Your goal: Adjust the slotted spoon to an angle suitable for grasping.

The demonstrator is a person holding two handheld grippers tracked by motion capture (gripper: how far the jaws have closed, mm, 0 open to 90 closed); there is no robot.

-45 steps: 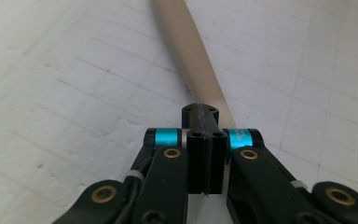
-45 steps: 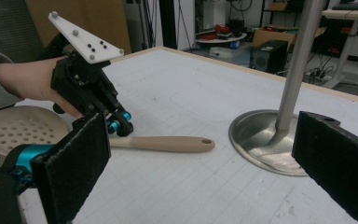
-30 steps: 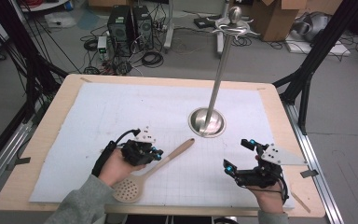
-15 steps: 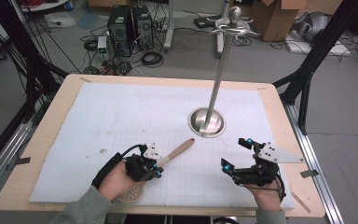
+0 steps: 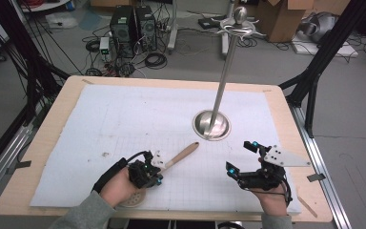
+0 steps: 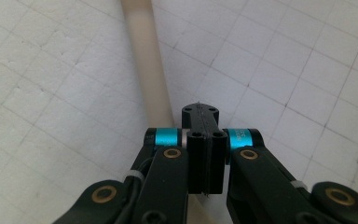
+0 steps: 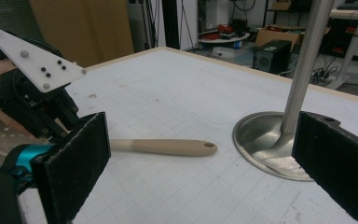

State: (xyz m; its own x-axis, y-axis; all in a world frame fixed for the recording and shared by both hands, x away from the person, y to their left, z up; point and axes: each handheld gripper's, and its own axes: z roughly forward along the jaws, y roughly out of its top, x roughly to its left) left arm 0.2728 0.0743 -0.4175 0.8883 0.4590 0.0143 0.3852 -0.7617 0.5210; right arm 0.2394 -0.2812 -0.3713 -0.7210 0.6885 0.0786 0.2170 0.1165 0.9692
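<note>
A beige slotted spoon lies on the white mat; its handle (image 5: 182, 154) points toward the metal stand and its round head (image 5: 132, 199) is partly under the left hand. My left gripper (image 5: 158, 167) is low over the handle (image 6: 149, 70), jaws pressed together with nothing between them. The handle runs underneath them. My right gripper (image 5: 240, 156) rests near the front right of the mat, open wide, its pads (image 7: 77, 158) empty. In the right gripper view the handle (image 7: 163, 147) lies ahead, with the left gripper (image 7: 32, 107) beside it.
A tall metal pole rises from a round steel base (image 5: 211, 125) on the mat, its hooked top (image 5: 238, 19) leaning away; the base (image 7: 261, 144) sits just ahead of my right gripper. The wooden table edge (image 5: 171, 214) runs along the front. Cables and boxes lie on the floor beyond.
The left hand has slid toward the table's front edge and dropped lower, now covering more of the spoon's head. The spoon and the right gripper have stayed put.
</note>
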